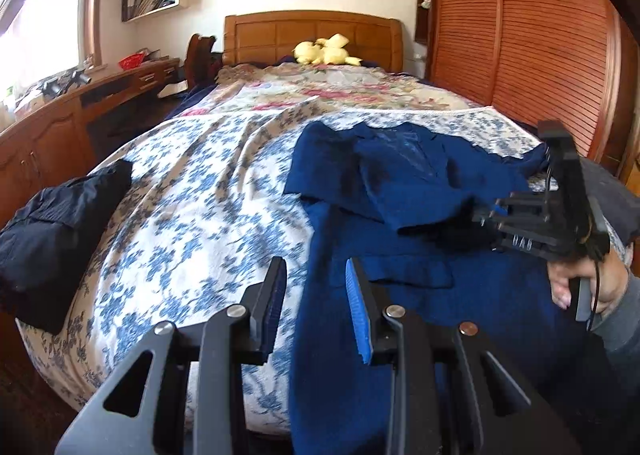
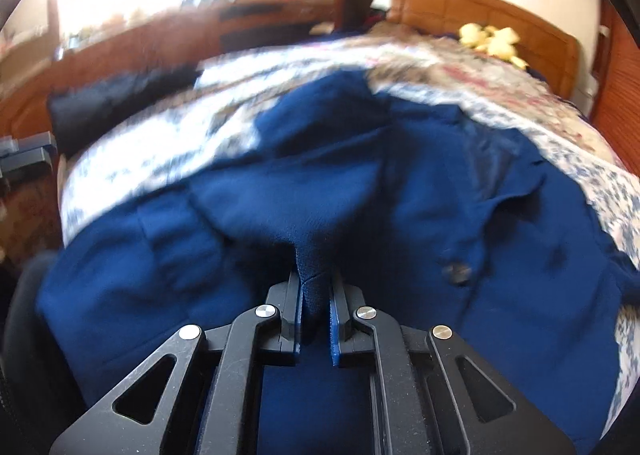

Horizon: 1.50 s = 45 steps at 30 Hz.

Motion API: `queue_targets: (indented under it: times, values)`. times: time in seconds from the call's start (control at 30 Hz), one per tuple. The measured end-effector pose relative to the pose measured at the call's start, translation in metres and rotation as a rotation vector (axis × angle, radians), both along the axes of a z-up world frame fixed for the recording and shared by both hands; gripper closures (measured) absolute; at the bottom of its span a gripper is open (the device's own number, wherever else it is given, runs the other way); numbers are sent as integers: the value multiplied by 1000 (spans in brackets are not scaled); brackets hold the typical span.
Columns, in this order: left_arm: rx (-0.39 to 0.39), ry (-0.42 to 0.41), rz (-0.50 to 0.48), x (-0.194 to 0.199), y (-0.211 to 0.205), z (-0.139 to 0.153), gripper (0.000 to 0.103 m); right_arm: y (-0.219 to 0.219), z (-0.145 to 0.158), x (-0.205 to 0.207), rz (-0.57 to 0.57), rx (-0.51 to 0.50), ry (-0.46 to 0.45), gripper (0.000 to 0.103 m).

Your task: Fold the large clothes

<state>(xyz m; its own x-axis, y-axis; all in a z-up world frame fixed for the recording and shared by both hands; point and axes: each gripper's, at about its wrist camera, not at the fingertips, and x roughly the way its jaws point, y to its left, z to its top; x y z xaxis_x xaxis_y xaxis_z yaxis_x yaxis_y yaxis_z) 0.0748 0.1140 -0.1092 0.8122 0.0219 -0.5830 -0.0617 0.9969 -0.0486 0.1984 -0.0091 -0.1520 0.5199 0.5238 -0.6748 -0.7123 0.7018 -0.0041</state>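
Right wrist view shows the right gripper (image 2: 314,295) pinching a sleeve of the blue coat (image 2: 400,159), which stretches away toward the headboard (image 2: 480,15), while the left gripper (image 1: 316,295) hangs spread over its left edge

Left claw (image 1: 316,287) agape; right claw (image 2: 315,295) pinched, apparently tight, on cloth.
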Motion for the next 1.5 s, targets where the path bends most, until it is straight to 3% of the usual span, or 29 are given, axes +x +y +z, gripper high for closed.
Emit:
queue_targets:
  times: [0.27,0.53,0.7,1.27,1.37,1.5]
  values:
    - [9,-37,-87,11,-35,12,74,-80,53,8,-138,154,-73,97]
    - [16,-37,-143,43,-66,9,74,-155,73,6,-257,223,-92,97]
    - [10,-34,-177,80,-79,0,74,-176,63,6,-292,190,-69,97]
    - [-5,-41,-197,172,-84,-26,74,-172,-5,16,-313,12,64,93]
    - [-16,-32,-197,176,-82,-35,74,-172,-8,16,-316,3,68,90]
    - [-20,-33,-183,176,-81,-40,74,-173,-11,16,-328,22,82,77]
